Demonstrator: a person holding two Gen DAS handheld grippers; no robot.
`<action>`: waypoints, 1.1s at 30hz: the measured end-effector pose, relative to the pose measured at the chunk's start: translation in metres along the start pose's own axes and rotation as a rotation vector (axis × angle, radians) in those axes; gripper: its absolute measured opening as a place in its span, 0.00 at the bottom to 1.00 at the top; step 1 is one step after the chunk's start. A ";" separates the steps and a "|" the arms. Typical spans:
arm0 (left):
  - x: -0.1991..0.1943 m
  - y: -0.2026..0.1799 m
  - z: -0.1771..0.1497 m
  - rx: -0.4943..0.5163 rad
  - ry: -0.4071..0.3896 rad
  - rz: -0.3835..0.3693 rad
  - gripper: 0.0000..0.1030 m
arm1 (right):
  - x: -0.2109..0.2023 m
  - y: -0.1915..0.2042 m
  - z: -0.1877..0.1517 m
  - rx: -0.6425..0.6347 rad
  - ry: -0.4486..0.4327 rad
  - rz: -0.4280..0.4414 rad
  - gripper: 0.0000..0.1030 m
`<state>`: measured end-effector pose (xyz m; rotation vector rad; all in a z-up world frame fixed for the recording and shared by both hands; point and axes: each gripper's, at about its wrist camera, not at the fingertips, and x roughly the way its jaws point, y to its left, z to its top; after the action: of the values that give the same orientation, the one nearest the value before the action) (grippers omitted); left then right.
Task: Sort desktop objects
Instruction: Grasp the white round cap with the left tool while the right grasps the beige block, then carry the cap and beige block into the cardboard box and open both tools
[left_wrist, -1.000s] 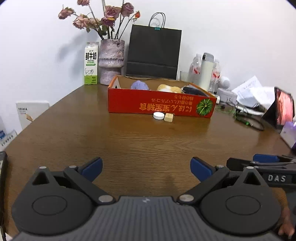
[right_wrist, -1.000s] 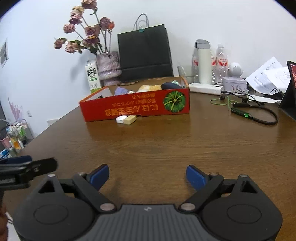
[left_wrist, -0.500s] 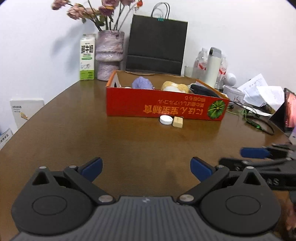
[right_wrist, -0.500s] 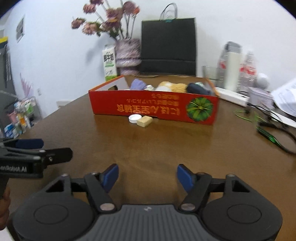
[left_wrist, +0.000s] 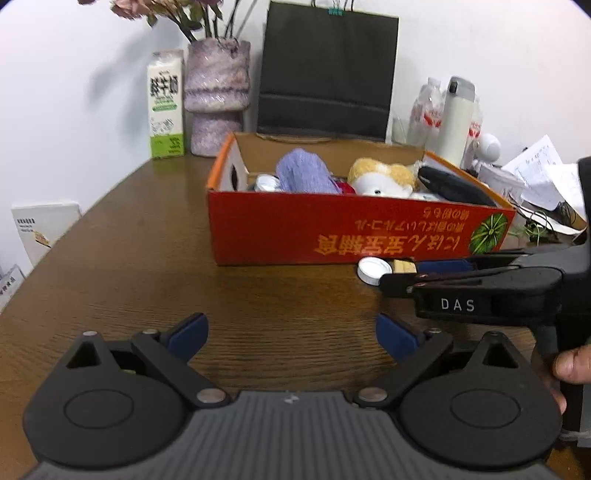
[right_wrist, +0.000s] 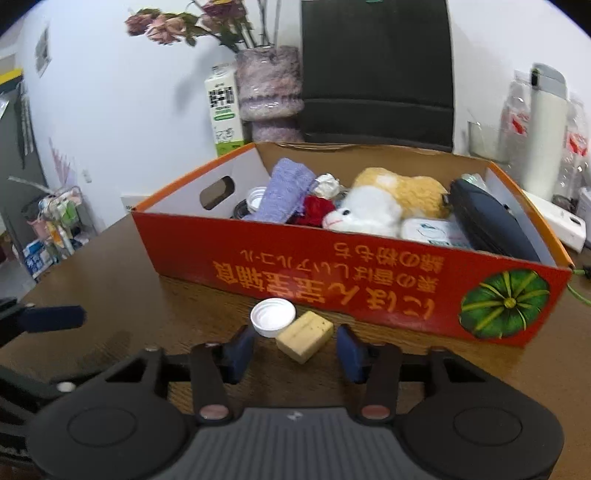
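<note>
Behind our brown wooden table (left_wrist: 155, 258) we see a white wall, a black paper bag (left_wrist: 327, 70), a purple vase (left_wrist: 216, 99) with dry flowers, and a milk carton (left_wrist: 166, 105). On the table sits a red box (right_wrist: 332, 266) with a green pumpkin picture on its side. Inside it we see a purple cloth (right_wrist: 284, 194), a soft toy animal (right_wrist: 384, 206) and a dark case (right_wrist: 487, 221).

Just in front of the box, on the bare wood, lie a white cap (right_wrist: 273, 316) and a small tan block (right_wrist: 304, 335). They touch each other.

Our right gripper (right_wrist: 293, 350) is low over the table, right by the block. Its blue fingers (right_wrist: 240, 349) are closing in. The block's near corner is between them, but the pads do not press on it.

Our left gripper (left_wrist: 288, 336) is spread wide over bare wood and holds nothing. From its camera we see the right gripper from the side, reaching toward the cap and block, with a hand (left_wrist: 570, 363) holding its handle.
</note>
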<state>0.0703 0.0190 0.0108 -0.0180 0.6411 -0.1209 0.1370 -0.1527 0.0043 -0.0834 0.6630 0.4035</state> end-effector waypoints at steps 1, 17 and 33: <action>0.004 -0.002 0.001 0.004 0.008 -0.003 0.97 | -0.002 -0.001 -0.001 -0.012 0.002 0.001 0.25; 0.065 -0.067 0.028 0.066 0.009 -0.004 0.29 | -0.042 -0.045 -0.032 0.075 -0.030 -0.039 0.25; -0.028 -0.041 -0.008 -0.070 -0.046 -0.002 0.28 | -0.045 -0.013 -0.030 0.037 -0.026 -0.115 0.19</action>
<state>0.0389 -0.0185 0.0228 -0.0887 0.5997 -0.0999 0.0928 -0.1859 0.0075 -0.0805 0.6368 0.2806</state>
